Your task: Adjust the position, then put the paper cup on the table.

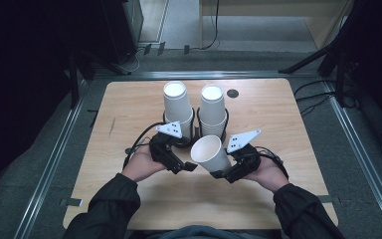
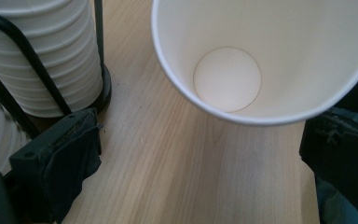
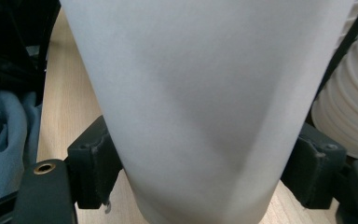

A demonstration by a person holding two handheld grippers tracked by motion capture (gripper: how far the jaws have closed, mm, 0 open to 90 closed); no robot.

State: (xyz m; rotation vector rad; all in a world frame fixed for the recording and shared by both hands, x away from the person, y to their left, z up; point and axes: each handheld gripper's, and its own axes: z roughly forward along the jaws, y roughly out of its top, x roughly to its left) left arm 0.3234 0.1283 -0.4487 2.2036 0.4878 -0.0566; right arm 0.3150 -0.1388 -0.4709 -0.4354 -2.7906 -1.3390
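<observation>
High view first: no brand, label or writing can be read on anything here. The right gripper [image 1: 222,173] clamps a single white paper cup [image 1: 210,152] near its base, the cup tilted so its open mouth faces up and toward the left gripper [image 1: 189,167]. The left gripper sits just beside that cup, on the side of its mouth, with its jaws parted and nothing between them. Beyond both grippers, two stacks of white paper cups stand upright in black wire holders on the wooden table [image 1: 129,107]: the left stack [image 1: 177,105] just past the left gripper, the right stack [image 1: 213,110] just past the held cup. A grey three-cornered plate tops each gripper, and a dark sleeve covers each forearm.

Left gripper view: the two black padded jaws stand wide apart at the lower corners, empty. Ahead of them the paper cup's open mouth fills the upper frame, its round bottom visible inside, the rim plain white. To the left jaw's side, a ribbed cup stack [image 2: 51,56] stands behind a black wire holder [image 2: 32,70] on its dark base.

Right gripper view: both black jaws press against the cup's plain white wall from either side, low on the cup. Ribbed rims of a cup stack [image 3: 349,112] show beyond the right jaw. Blue fabric [image 3: 4,135] lies past the left jaw.
</observation>
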